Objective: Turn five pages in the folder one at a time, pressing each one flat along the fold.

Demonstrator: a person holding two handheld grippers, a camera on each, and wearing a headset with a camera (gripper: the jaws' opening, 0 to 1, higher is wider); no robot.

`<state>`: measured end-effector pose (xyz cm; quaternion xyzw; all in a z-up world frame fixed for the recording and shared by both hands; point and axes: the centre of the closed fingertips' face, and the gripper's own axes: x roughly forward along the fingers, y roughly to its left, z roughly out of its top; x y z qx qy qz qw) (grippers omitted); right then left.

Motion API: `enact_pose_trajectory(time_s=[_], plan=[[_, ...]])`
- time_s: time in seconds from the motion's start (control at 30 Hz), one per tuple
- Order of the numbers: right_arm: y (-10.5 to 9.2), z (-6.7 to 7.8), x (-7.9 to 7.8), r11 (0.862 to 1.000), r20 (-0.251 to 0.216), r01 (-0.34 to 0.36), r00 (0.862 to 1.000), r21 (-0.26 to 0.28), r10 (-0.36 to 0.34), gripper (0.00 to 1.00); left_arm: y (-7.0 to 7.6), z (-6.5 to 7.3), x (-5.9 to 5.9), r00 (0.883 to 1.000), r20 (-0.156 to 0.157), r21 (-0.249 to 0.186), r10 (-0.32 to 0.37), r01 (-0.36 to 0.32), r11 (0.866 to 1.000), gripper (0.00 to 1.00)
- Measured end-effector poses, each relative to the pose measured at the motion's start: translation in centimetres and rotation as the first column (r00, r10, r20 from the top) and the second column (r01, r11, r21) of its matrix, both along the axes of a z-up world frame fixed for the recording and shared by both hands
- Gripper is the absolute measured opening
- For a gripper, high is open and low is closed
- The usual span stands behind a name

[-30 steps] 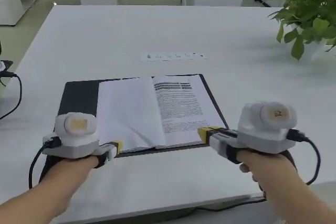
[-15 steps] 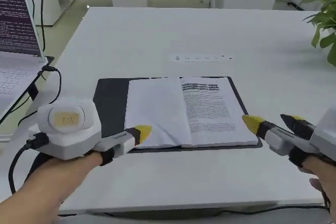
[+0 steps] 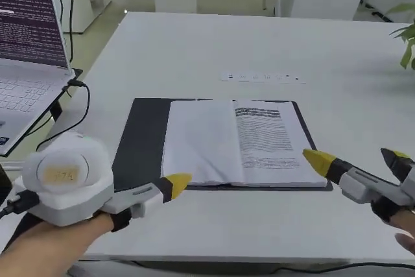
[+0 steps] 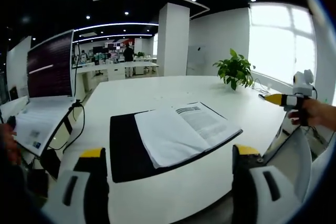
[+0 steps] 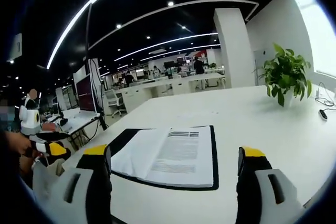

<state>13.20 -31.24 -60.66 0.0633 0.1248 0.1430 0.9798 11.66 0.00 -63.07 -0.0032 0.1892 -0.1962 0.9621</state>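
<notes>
- black folder (image 3: pixel 146 141) lies open and flat on the white worktop (image 3: pixel 214 43), near its front edge, between the two claws
- printed page (image 3: pixel 264 135) lies right of the fold (image 3: pixel 237 142), and a blank white page (image 3: pixel 200 141) lies left of it
- left claw (image 4: pixel 169 153) hovers off the folder's near left corner, its jaws spread wide and holding nothing
- right claw (image 3: pixel 356 159) hovers just off the near right corner, also wide and empty
- neither claw touches paper, so the step in hand looks like the reach for the next page
- to do it well, i would bring the right claw in low at the printed page's outer edge, near the bottom corner, and nip one sheet alone rather than several
- the sheet should then rise in an arc over the fold, lifted rather than dragged, so it neither creases nor pulls at the binding
- the left claw can steady the blank side meanwhile; once the sheet lands, a narrowed claw should stroke along the fold from one end to the other
- laptop (image 3: pixel 26 95) sits at the left, well apart from the folder
</notes>
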Motion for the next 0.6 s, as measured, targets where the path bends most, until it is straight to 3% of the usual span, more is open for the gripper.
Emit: enact_pose_trajectory(time_s=[0.1, 0.37, 0.6], plan=[[-0.6, -0.2, 0.2, 1.000, -0.010, 0.000, 1.000, -0.015, 0.000, 1.00, 0.2, 0.6, 0.0, 1.000, 0.010, -0.008, 0.010, -0.010, 1.000, 0.99], [-2.9, -0.7, 0.1, 0.999, -0.024, 0.050, 0.998, 0.007, -0.050, 1.00, 1.2, 1.2, 0.6, 0.999, 0.025, -0.020, 0.039, -0.039, 0.999, 0.99], [-3.7, -1.3, 0.1, 0.998, -0.040, 0.064, 0.997, 0.026, -0.063, 1.00, 0.9, 1.6, 0.9, 0.999, 0.034, -0.017, 0.027, -0.026, 1.000, 0.99]])
